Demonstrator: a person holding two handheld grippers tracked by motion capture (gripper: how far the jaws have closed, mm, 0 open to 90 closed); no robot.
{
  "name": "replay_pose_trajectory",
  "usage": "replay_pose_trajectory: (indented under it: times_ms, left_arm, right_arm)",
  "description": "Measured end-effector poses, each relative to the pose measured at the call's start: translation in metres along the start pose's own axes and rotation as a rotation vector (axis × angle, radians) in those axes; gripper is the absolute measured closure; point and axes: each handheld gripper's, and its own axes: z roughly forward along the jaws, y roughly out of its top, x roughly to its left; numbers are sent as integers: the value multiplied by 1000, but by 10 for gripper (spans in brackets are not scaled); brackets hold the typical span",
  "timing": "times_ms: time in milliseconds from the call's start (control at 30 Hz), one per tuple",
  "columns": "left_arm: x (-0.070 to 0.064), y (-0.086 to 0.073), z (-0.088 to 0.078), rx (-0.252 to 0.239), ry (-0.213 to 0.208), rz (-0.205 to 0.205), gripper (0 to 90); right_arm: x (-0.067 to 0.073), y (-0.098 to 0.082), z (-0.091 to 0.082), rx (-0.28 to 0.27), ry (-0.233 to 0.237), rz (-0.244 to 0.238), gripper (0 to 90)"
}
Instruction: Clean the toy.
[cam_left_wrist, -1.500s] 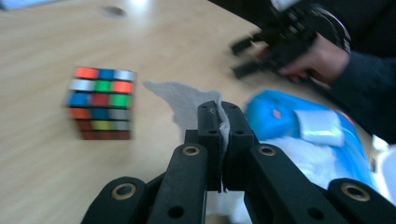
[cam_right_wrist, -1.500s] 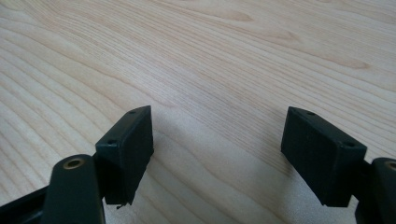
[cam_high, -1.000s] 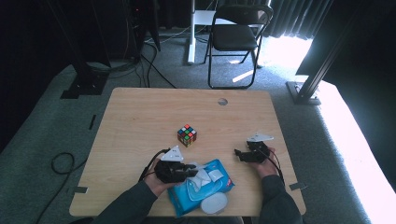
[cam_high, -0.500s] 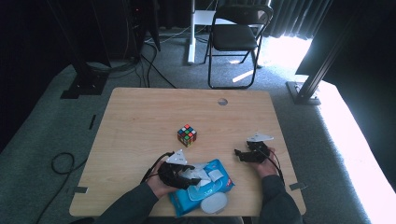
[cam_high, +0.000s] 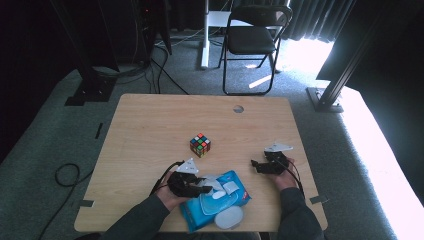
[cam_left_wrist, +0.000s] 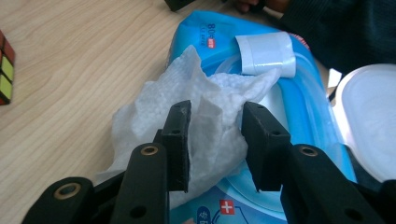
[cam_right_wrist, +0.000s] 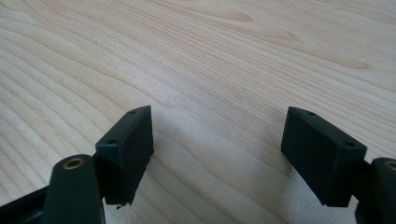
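The blue plastic pack of wet wipes (cam_high: 220, 200) lies at the near edge of the wooden bench (cam_high: 150, 130), its lid open. The left hand-held gripper (cam_left_wrist: 215, 135) has just been closing around a crumpled white wipe (cam_left_wrist: 154, 112) that is half drawn out; pulling it free remains. The right hand-held gripper (cam_right_wrist: 224, 154) rests wide and empty.

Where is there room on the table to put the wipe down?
The far half of the table is bare, from the puzzle cube back to the small hole. So is the strip between the cube and the right tool. The near edge is crowded: wipes pack, its lid, left tool.
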Motion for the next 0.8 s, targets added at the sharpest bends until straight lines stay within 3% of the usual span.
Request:
replay_pose_trajectory:
  times_ms: [133, 400, 633, 800]
  left_arm:
    - [3, 0, -1, -5, -21, -18, 646]
    - [3, -1, -5, -27, -38, -4, 643]
    - [2, 0, -9, -40, 22, 15, 780]
    - [2, -1, -6, -16, 58, 24, 806]
  right_arm:
    - [0, 0, 0, 0, 0, 0, 249]
    - [0, 0, 0, 0, 0, 0, 249]
    - [0, 0, 0, 0, 0, 0, 249]
    - [0, 0, 0, 0, 0, 0, 249]
